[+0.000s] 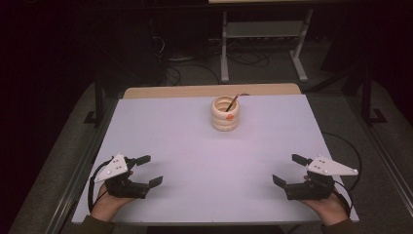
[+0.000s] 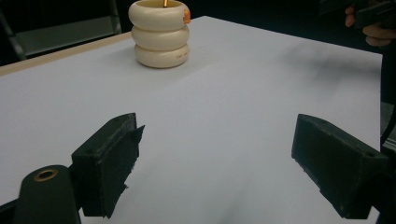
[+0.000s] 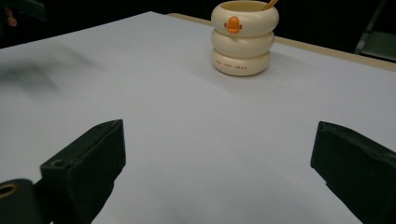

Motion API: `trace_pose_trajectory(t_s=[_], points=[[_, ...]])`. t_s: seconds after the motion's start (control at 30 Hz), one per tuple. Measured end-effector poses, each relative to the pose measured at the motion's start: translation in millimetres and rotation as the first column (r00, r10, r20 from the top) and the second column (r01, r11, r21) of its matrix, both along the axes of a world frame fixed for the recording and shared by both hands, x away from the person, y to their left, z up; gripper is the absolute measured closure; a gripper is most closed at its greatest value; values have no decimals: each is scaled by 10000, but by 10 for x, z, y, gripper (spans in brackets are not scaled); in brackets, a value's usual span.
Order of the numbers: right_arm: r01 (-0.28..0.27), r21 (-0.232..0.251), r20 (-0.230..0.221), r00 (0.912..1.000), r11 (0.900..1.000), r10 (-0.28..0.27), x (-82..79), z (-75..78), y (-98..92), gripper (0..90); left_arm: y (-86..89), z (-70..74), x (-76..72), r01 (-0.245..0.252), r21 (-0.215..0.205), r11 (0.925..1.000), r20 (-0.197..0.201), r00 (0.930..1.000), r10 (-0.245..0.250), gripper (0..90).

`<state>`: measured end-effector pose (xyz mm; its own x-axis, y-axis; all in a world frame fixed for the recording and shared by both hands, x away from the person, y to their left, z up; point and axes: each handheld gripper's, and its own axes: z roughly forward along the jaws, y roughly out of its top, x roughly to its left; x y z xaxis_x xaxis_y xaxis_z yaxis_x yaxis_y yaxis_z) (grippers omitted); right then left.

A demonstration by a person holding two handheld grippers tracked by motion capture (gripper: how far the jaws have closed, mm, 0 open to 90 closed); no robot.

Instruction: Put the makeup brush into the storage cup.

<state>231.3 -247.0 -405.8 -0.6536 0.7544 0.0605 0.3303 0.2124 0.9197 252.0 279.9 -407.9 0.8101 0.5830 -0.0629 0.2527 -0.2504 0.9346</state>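
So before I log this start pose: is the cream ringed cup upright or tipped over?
Upright. The cream ringed cup stands on its base on the white table, mouth up, with a thin stick leaning inside.

Glossy smooth cream holder (image 3: 244, 37), matt white tabletop (image 1: 195, 161) with wood edge, matt black claw (image 2: 217, 163)

One cup (image 1: 225, 113), two tongs (image 1: 150, 170) (image 1: 286, 169).

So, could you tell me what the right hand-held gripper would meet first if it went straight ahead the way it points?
Probably the cream ringed holder, slightly right of the line; only bare white tabletop lies between.
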Motion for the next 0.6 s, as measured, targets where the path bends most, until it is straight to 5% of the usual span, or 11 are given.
trace_pose_trajectory(t_s=[0.6], points=[[125,39,-9,9999,9999,-125,-36,-41,-39,27,-10,-12,10,47,106,9999,87,10000,-48,144]])
